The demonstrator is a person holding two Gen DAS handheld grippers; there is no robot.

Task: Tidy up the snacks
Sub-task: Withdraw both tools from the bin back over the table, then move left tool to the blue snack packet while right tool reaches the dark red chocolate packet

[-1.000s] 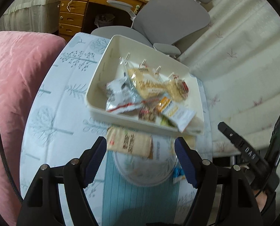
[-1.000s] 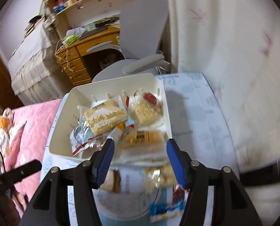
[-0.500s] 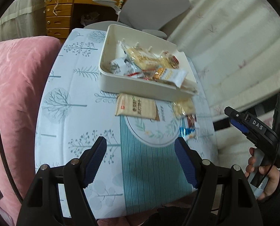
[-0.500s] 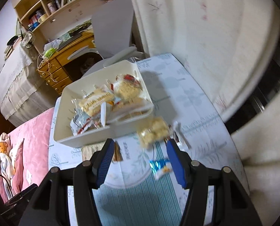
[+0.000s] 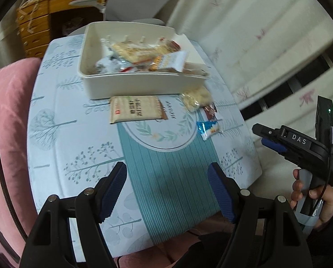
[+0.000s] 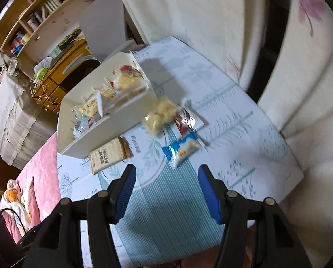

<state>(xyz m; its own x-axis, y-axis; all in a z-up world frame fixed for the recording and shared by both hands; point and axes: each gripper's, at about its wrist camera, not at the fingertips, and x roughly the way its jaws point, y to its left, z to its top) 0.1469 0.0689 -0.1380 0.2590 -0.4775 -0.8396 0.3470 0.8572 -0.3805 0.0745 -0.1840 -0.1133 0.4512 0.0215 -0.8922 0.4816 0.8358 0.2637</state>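
With both jaws spread and empty, the left hand-held gripper (image 5: pixel 167 192) and right hand-held gripper (image 6: pixel 166 195) hover over the bench (image 5: pixel 77 147), where four loose snack packets, nearest the blue packet (image 6: pixel 182 148), await a flat, centred pinch into the white bin (image 5: pixel 130 84).

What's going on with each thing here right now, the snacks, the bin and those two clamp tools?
Left gripper: open, empty, above the table.
Right gripper: open, empty.
White bin: upright, holding several packets.
Tan cracker packet: flat on the table, against the bin.
Clear puffed-snack bag: on the table beside the bin.
Red-brown packet: on the table.
Blue packet: on the table.
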